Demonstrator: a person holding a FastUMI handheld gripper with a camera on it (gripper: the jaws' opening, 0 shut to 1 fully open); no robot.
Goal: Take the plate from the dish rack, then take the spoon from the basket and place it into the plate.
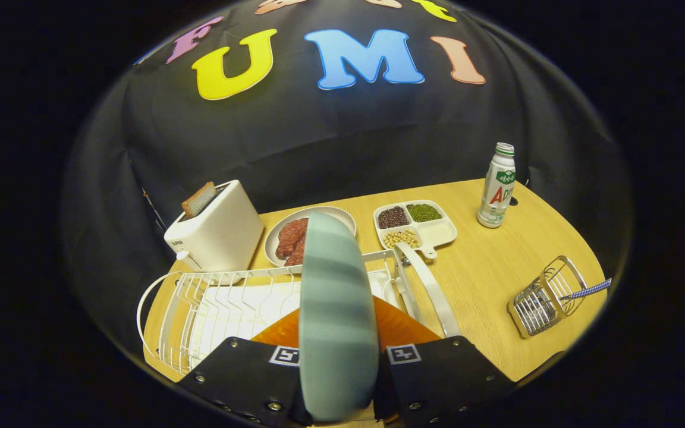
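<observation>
Over the dish rack [200, 303], the gripper [338, 362] clamps the upright plate [333, 309].

A pale, wood-grain tabletop [497, 267] spreads out ahead of the jaws and off to their right, its curved far edge meeting the booth's wall. That wall is a black cloth backdrop [330, 131], hanging in soft folds beyond the jaws and wrapping around both sides of the table. The light falls evenly on the wood, with faint shadows and a slight sheen.
</observation>
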